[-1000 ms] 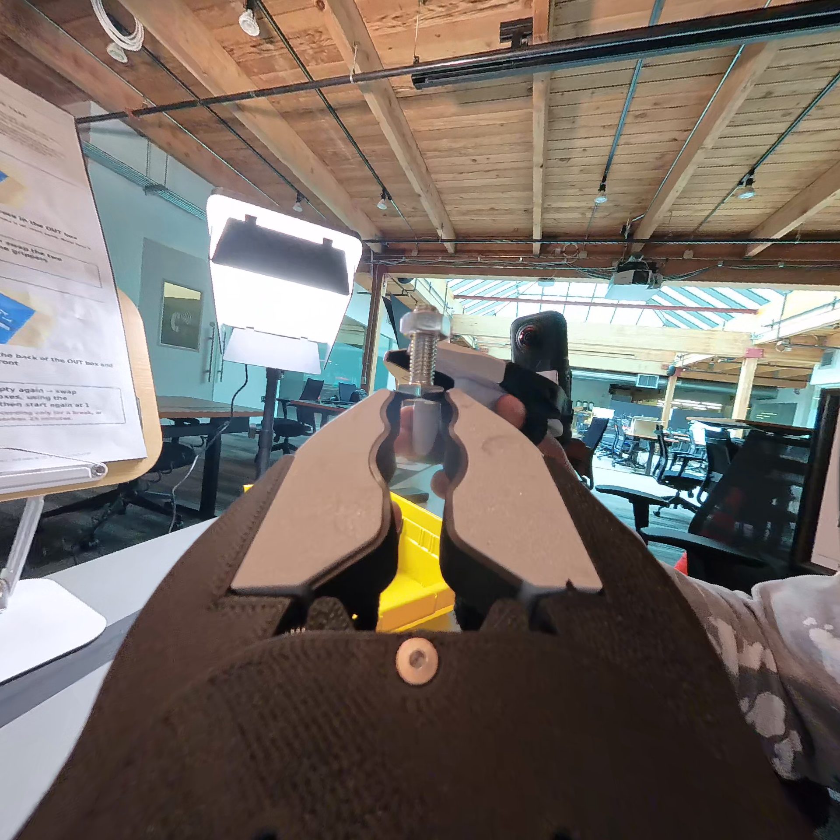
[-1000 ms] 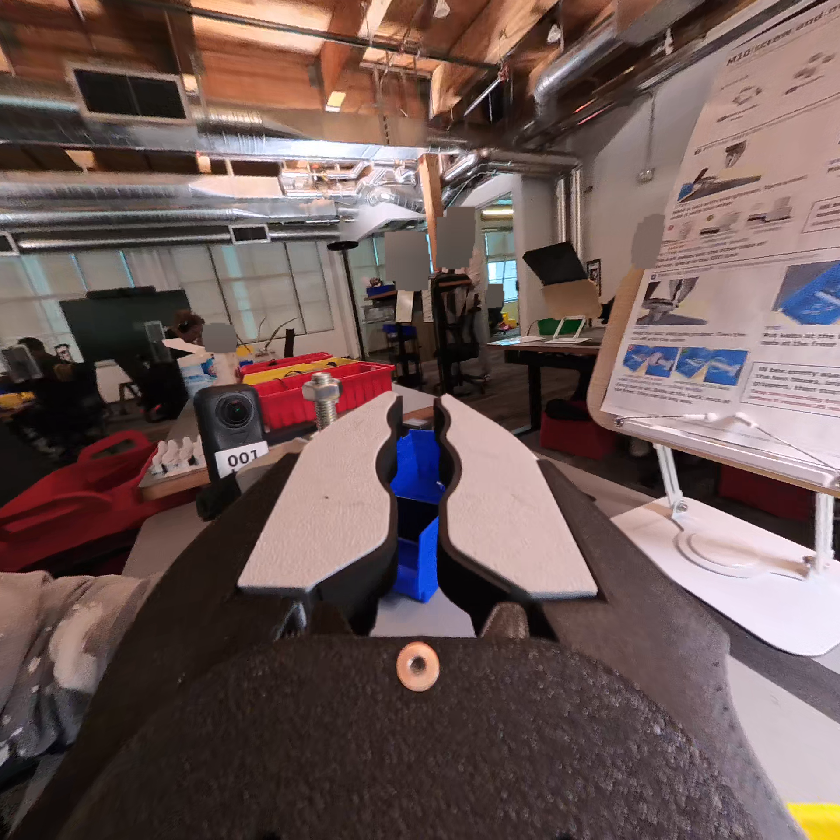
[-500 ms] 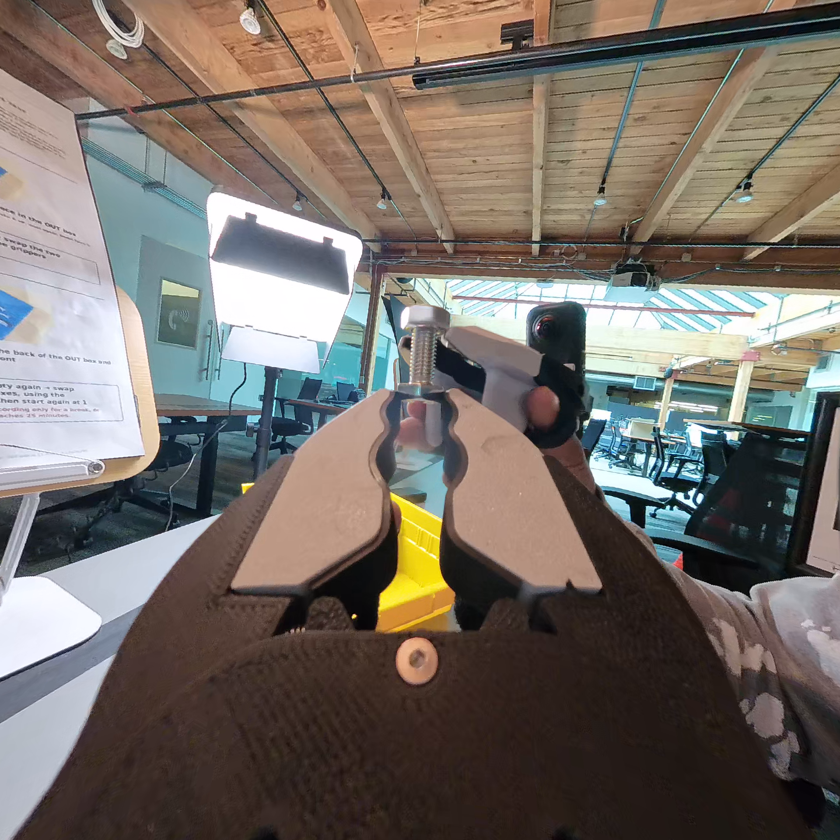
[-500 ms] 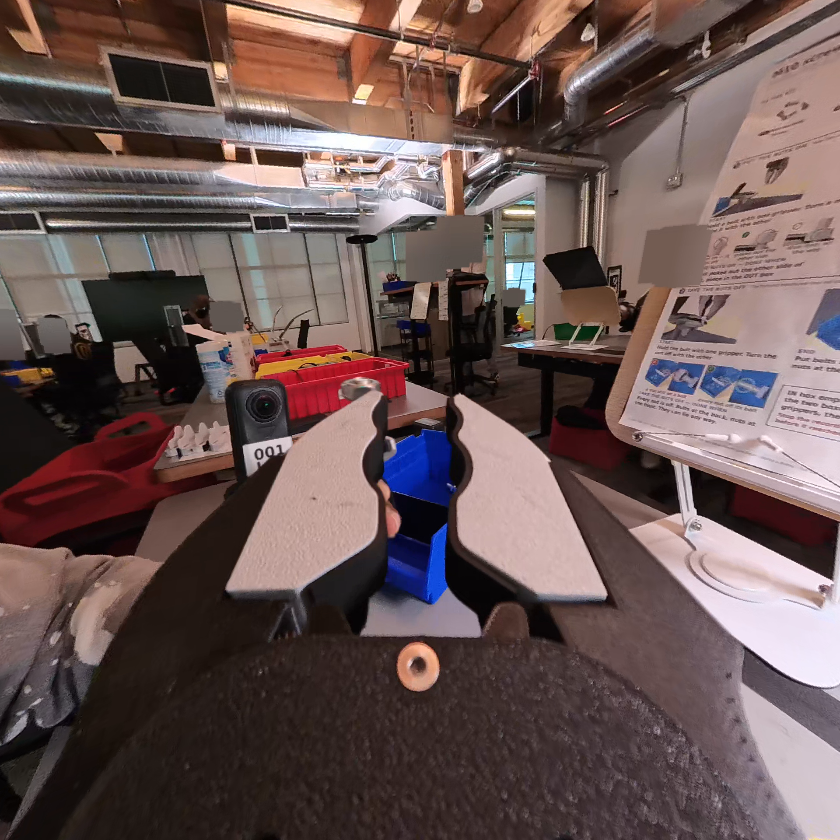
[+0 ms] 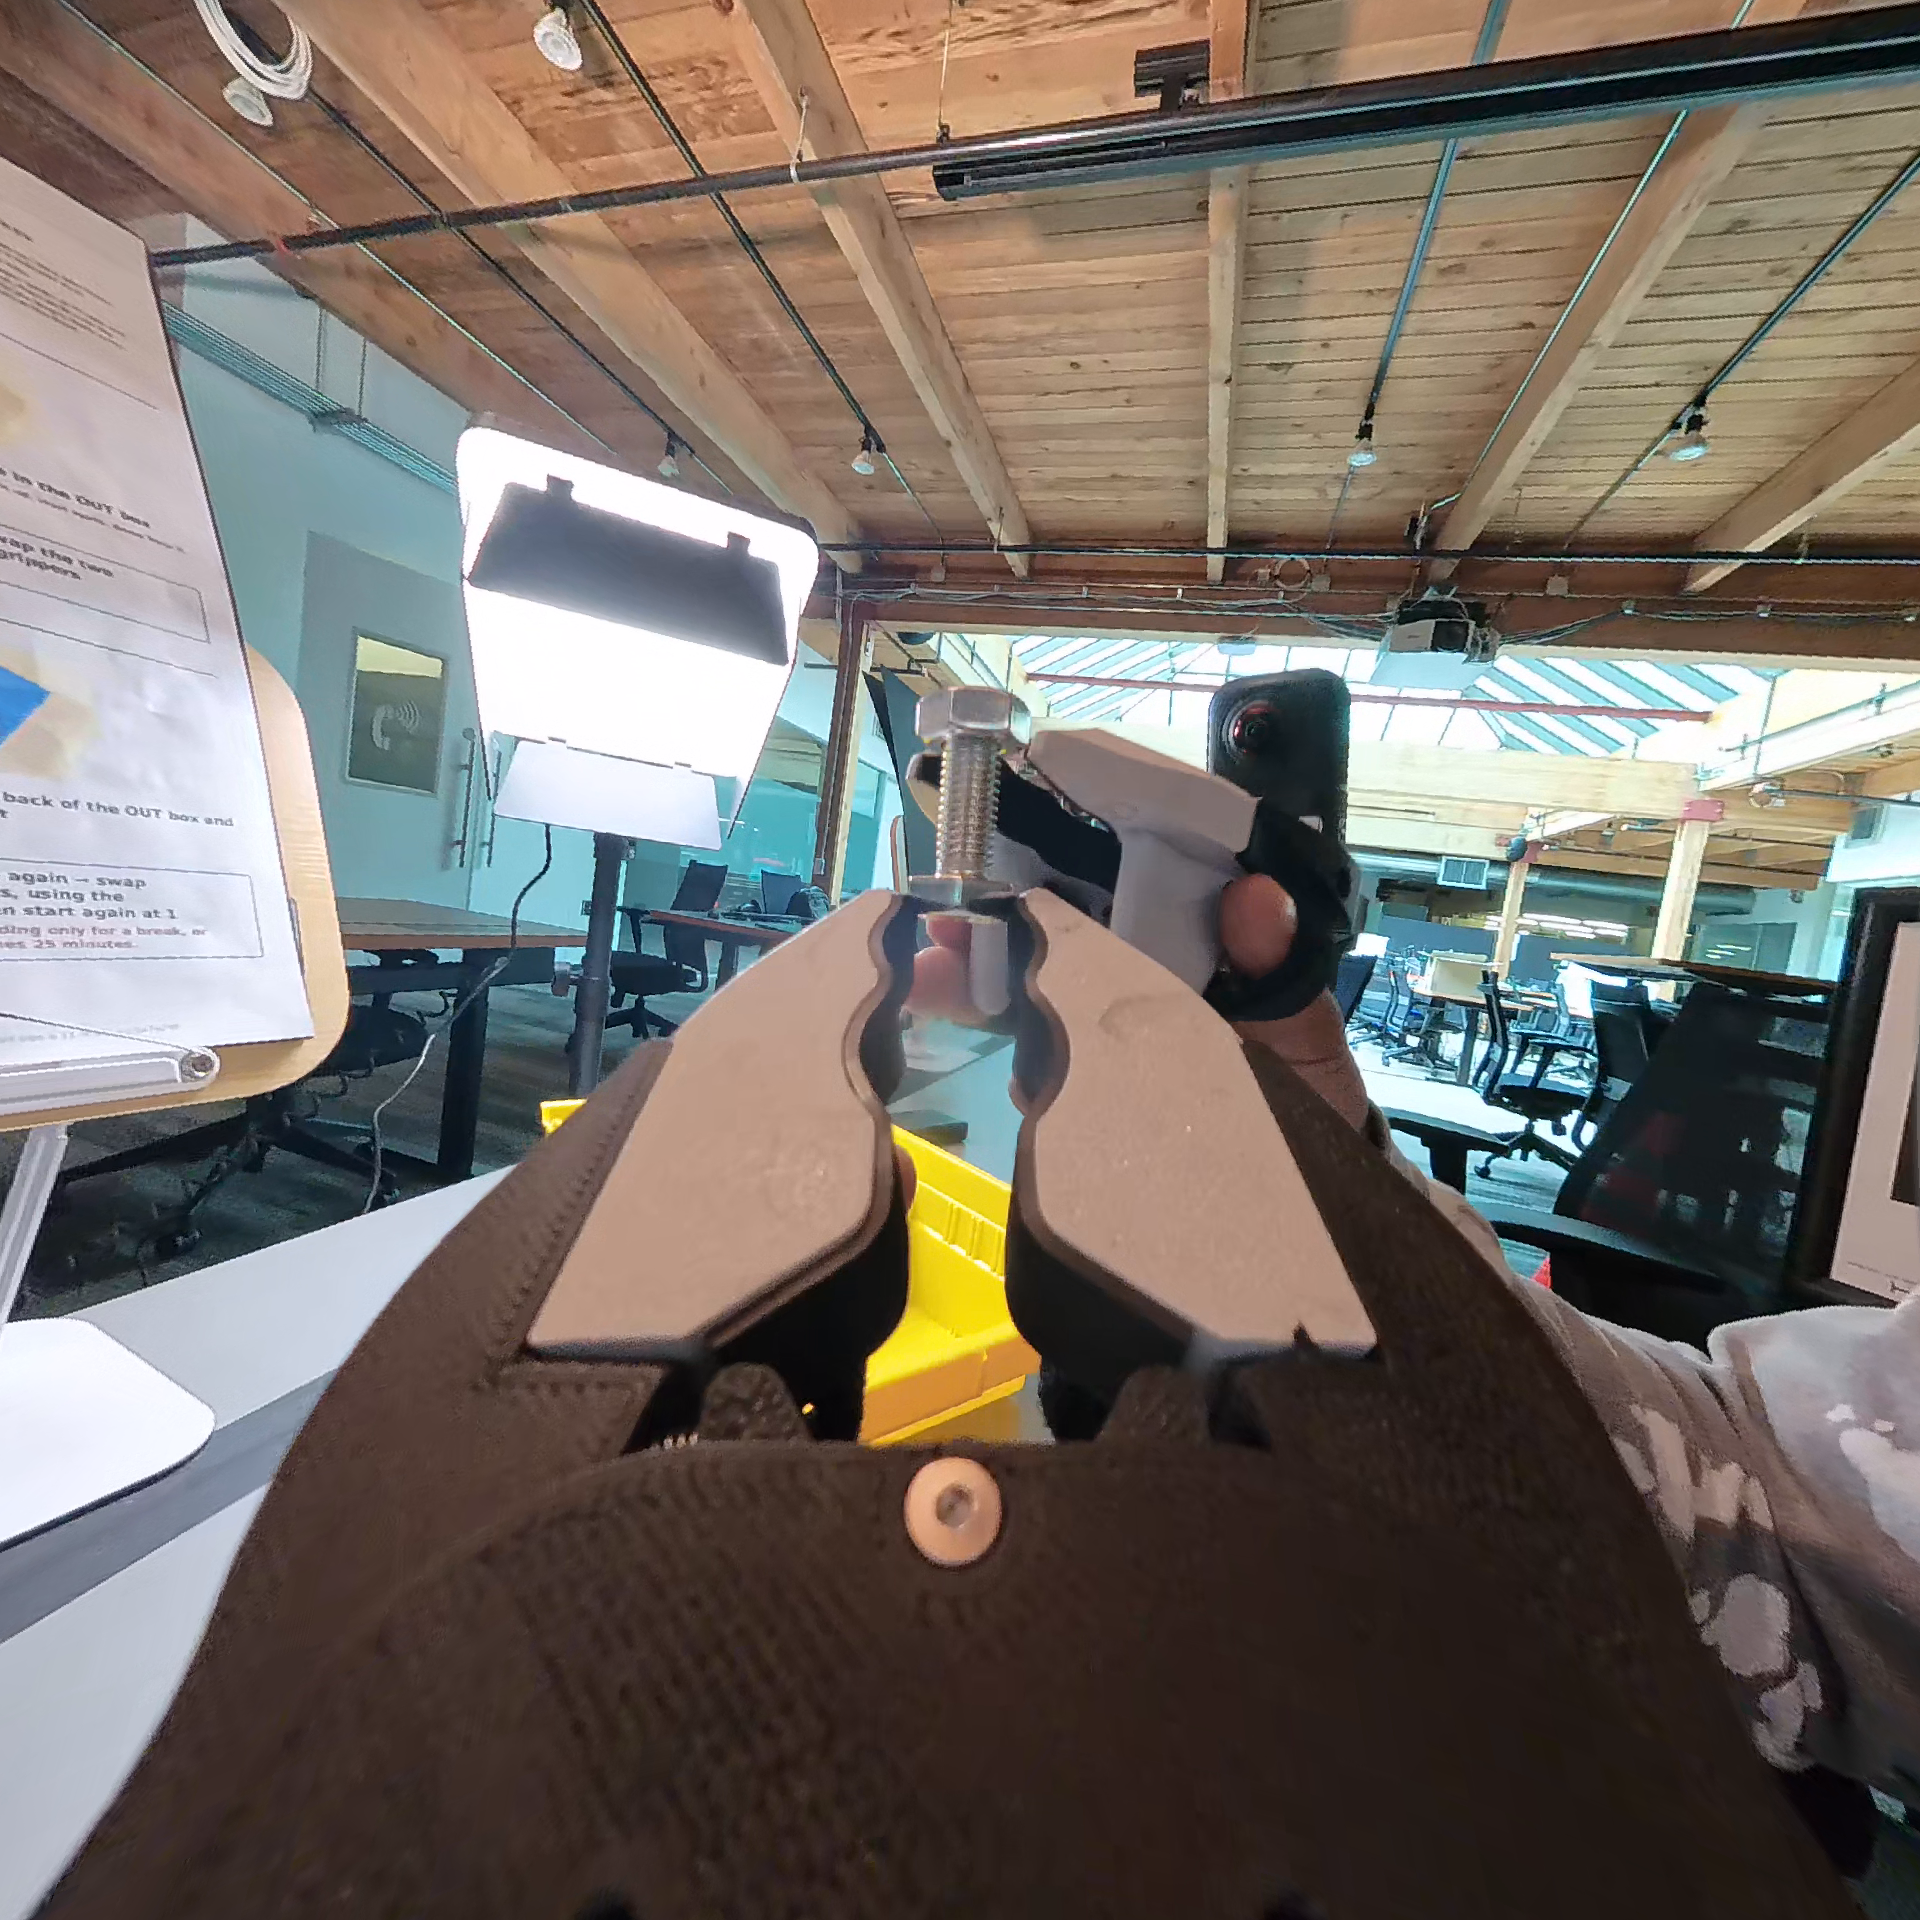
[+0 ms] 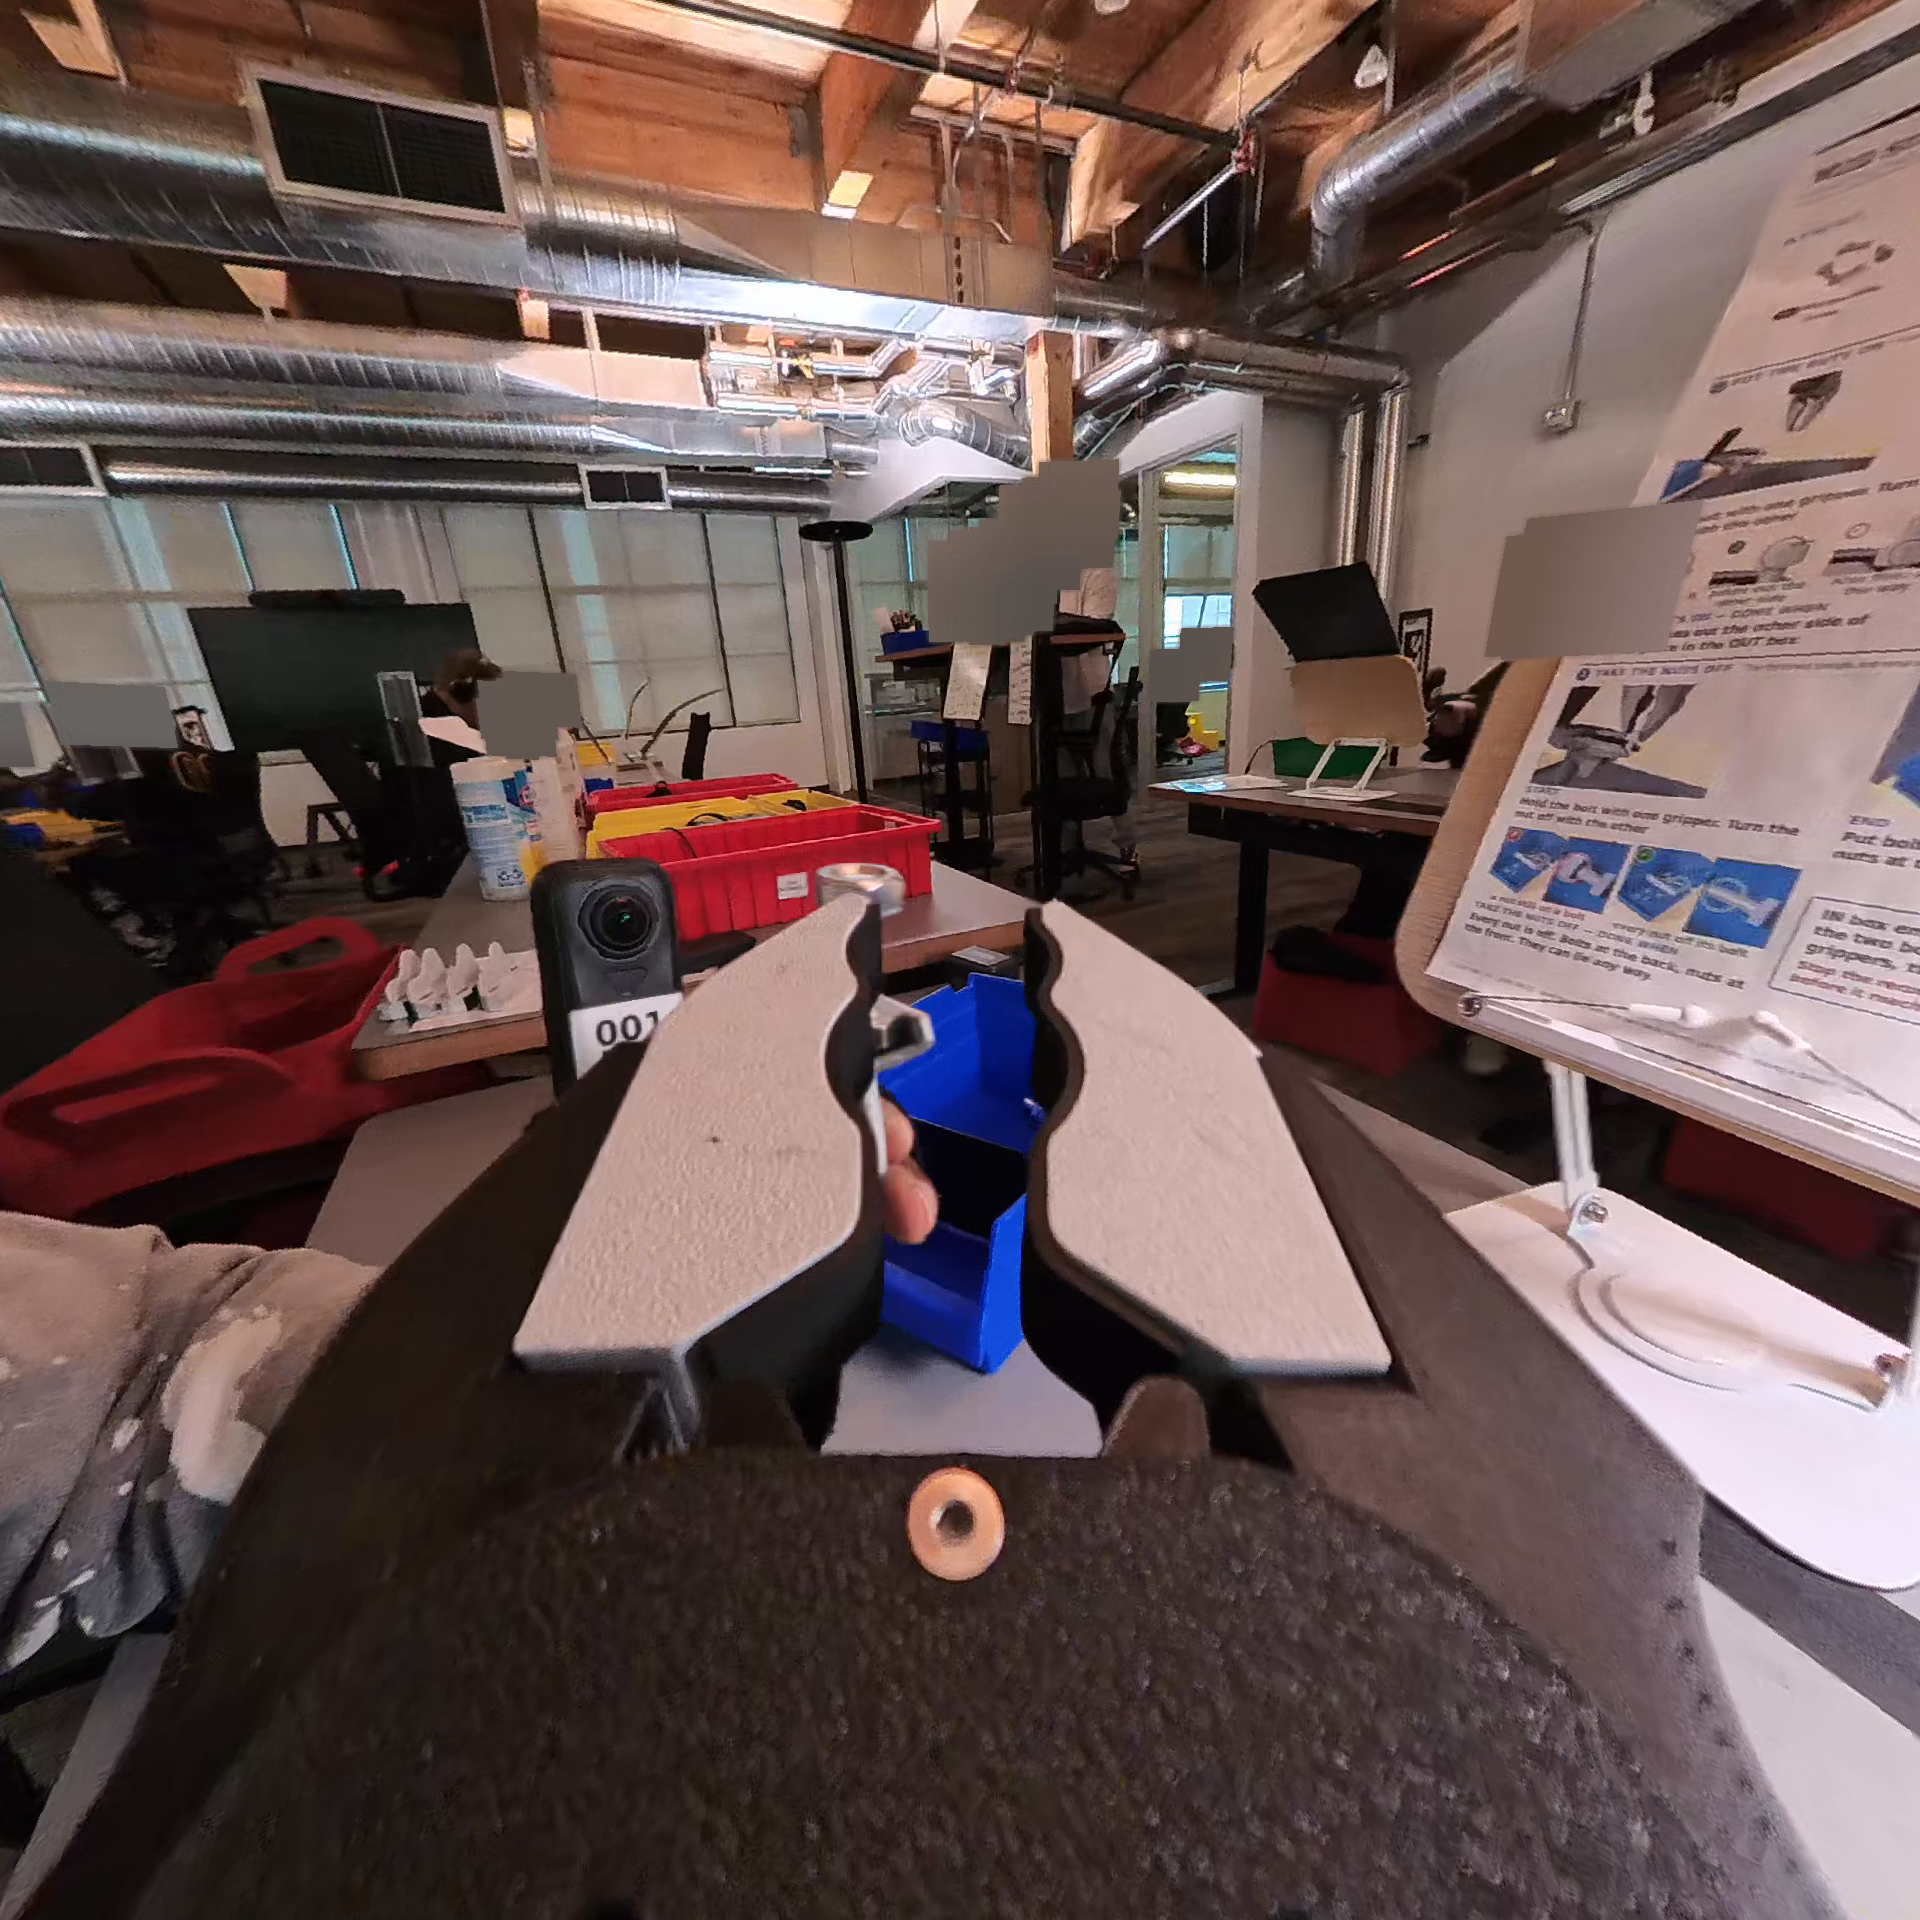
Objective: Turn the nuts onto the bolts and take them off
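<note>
A steel bolt (image 5: 966, 816) stands upright with its hex head on top. My left gripper (image 5: 958, 906) is shut on the nut (image 5: 956, 891) at the bolt's lower end. My right gripper (image 5: 977, 769) shows beyond it, with one grey finger on each side of the shank just under the head. In the right wrist view my right gripper (image 6: 943, 920) is open, with a clear gap between the fingers. The bolt head (image 6: 860, 885) peeks over its left fingertip and the rest of the bolt is hidden. I cannot tell if the right fingers touch the bolt.
A yellow bin (image 5: 956, 1247) lies on the grey table (image 5: 260, 1351) under my left gripper. A blue bin (image 6: 966, 1174) lies under my right one. An instruction board on a white stand (image 6: 1714, 831) is close by. A lit studio lamp (image 5: 623, 644) stands behind. The tips of one gripper are about 4 cm away from the tips of the other.
My right gripper has moved in from the side onto the bolt and its fingers have spread a little wider. My left gripper keeps its hold and has hardly moved.
</note>
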Tool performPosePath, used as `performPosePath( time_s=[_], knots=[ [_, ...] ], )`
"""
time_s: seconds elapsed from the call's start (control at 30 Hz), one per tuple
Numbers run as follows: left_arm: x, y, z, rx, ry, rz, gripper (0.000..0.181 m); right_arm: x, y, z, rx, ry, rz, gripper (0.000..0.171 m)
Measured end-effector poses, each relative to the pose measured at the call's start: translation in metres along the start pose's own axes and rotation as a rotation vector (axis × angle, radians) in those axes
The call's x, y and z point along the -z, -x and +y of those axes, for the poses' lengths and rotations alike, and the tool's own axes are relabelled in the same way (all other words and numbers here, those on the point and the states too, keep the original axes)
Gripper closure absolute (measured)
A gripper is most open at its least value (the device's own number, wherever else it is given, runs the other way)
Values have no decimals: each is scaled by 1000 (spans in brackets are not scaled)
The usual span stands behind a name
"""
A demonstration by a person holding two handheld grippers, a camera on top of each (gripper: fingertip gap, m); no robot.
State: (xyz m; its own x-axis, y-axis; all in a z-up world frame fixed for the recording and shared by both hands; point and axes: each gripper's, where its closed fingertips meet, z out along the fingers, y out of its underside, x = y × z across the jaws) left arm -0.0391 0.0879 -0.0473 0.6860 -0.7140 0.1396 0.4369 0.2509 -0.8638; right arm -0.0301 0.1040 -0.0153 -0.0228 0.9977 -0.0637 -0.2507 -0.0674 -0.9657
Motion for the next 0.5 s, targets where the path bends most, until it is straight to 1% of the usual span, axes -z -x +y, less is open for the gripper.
performPosePath(
  time_s=[0.1, 0.37, 0.4, 0.43, 0.5],
  knots=[
    [-2, -3, 7, 1, 15, 7, 163, -8, 12, 9, -5, 30, -41, 141],
    [-4, -4, 14, -1, 43, 19, 163, -9, 15, 13, 17, 58, -56, 142],
    [-5, -4, 16, 2, 50, 20, 163, -9, 16, 14, 24, 60, -56, 144],
    [-5, -5, 18, 4, 55, 22, 163, -9, 16, 14, 26, 61, -58, 152],
    [-5, -4, 20, 13, 64, 23, 164, -9, 14, 16, 24, 72, -59, 152]
  ],
)
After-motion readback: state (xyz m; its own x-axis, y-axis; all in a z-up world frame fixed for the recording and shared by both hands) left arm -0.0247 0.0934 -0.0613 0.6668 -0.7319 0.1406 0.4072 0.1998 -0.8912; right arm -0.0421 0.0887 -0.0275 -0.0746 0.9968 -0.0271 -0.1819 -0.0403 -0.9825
